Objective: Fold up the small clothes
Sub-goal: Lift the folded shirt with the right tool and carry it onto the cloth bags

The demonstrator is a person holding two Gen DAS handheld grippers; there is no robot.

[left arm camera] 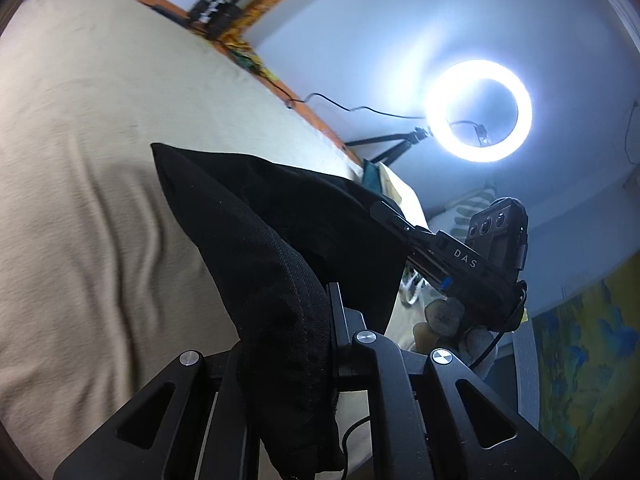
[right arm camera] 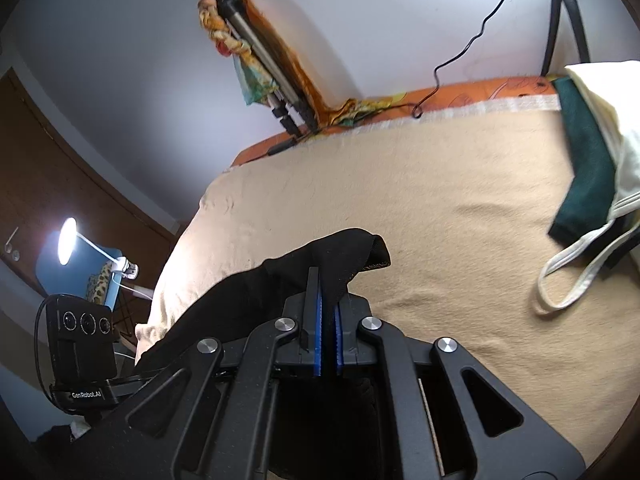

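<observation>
Right tool [right arm camera: 328, 320] has its blue pads pressed together on a fold of the black garment [right arm camera: 320, 256], which is lifted off the bed [right arm camera: 440, 200] and drapes away to the left. Left tool [left arm camera: 316, 344] is pinching another bit of the same black cloth, stretched between both tools above the beige cover. Over near the bed's right edge there's a dark green cloth [right arm camera: 584, 168] under a white garment [right arm camera: 600, 120]. Ring light [left arm camera: 478, 110] is glowing by the wall.
</observation>
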